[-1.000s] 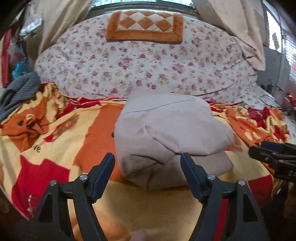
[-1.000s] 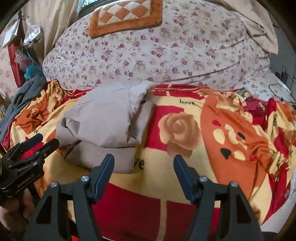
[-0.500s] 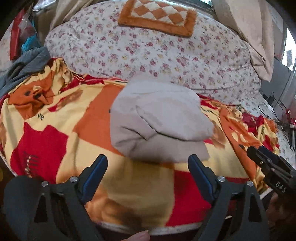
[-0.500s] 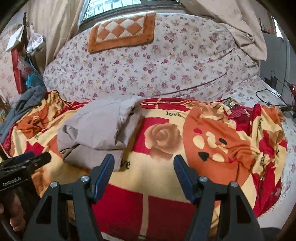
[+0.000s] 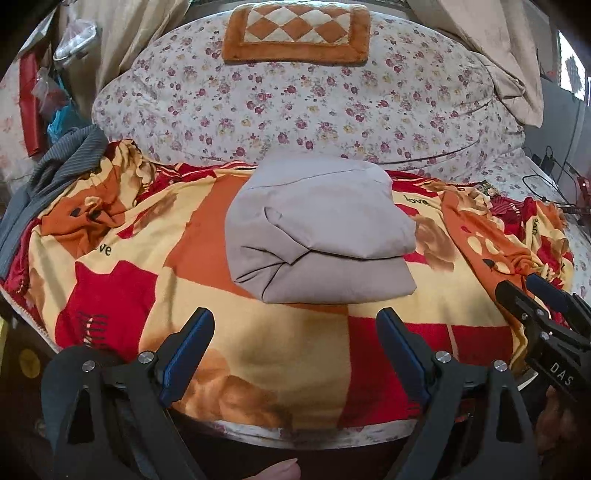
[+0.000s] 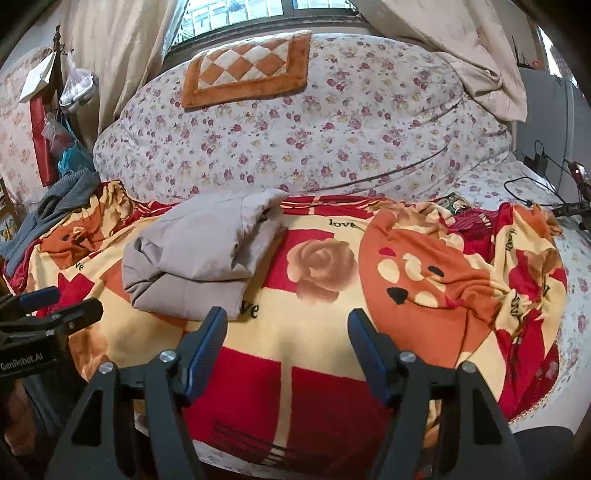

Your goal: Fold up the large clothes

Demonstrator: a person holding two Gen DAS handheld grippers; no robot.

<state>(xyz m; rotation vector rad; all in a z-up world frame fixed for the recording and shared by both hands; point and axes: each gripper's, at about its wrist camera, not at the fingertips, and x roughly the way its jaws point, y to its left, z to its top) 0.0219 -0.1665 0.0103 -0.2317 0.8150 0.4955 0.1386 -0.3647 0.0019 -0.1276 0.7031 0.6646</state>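
A grey garment (image 5: 317, 229) lies folded into a compact stack on the red, orange and yellow blanket (image 5: 110, 258); it also shows in the right wrist view (image 6: 199, 254). My left gripper (image 5: 293, 321) is open and empty, held back from the garment's near edge above the blanket's front. My right gripper (image 6: 286, 319) is open and empty, to the right of the garment. Each gripper shows at the edge of the other's view: the right one (image 5: 535, 299) and the left one (image 6: 59, 306).
A large floral-covered bedding pile (image 5: 303, 103) with an orange checkered mat (image 5: 295, 33) rises behind the garment. A grey striped cloth (image 5: 55, 162) lies at the left. Cables (image 6: 532, 184) lie at the right. Curtains (image 6: 122, 48) hang behind.
Both grippers have pulled back from the folded garment toward the bed's front edge, so the garment looks farther away. The garment has stayed in place.
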